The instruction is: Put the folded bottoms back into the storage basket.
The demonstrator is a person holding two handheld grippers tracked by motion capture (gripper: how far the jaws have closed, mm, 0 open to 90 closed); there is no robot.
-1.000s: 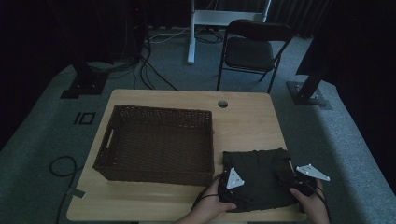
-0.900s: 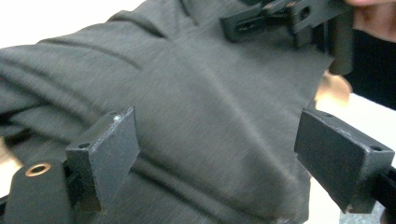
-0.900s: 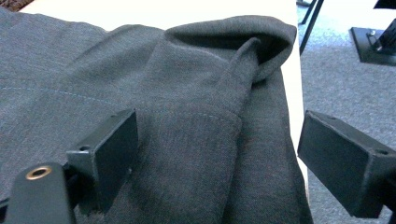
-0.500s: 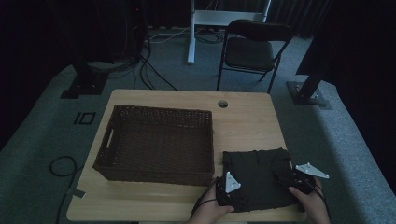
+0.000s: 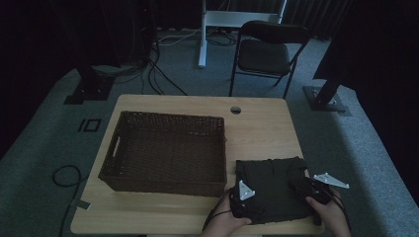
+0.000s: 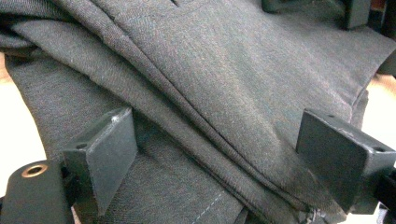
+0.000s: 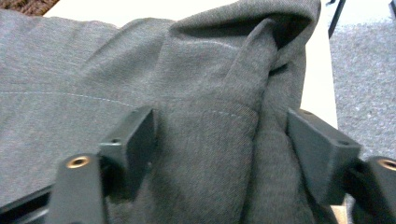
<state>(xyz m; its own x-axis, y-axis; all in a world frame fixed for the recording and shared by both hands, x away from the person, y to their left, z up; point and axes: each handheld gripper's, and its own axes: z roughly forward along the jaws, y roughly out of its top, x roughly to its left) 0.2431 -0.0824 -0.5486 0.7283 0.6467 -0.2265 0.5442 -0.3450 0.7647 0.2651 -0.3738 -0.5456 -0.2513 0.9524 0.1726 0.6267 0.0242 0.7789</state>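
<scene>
High view: my two hands come in at the near edge of the counter (image 5: 267,123), each with tongs set on the dark cloth (image 5: 271,185) that lies folded at the near right corner. I have the left tongs (image 6: 219,154) on its near left part, jaws apart with folds between them. I have the right tongs (image 7: 219,149) at its near right edge, jaws apart around a raised fold. Just left of the cloth sits the wicker basket (image 5: 165,180), toward the left side.

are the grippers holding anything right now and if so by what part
Nothing is clamped yet. Both the left gripper and right gripper stand open, jaws straddling folds at the near edge of the dark cloth.
</scene>
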